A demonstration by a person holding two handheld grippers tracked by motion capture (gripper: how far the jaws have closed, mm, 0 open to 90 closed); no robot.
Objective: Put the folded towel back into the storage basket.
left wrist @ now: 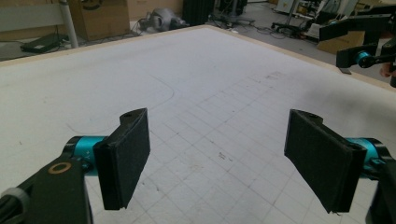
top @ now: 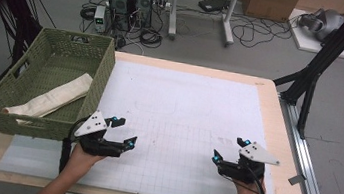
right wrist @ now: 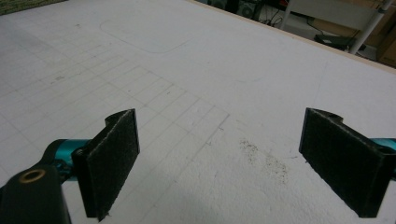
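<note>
High view: left claw (top: 125, 132) and right claw (top: 229, 150) are hovering low in the frame over the white tabletop (top: 183, 113), both gaping and empty; a cream cloth roll (top: 54, 97) is lying in the green basket (top: 95, 87) at left.
Left gripper view: jaws are standing apart over gridded sheet.
Right gripper view: likewise apart, nothing between.

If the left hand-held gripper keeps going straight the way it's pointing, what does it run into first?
Probably just the white gridded mat. The left hand-held gripper points across it toward the right hand-held gripper, jaws open and empty, with bare mat ahead; depth is hard to judge.
</note>
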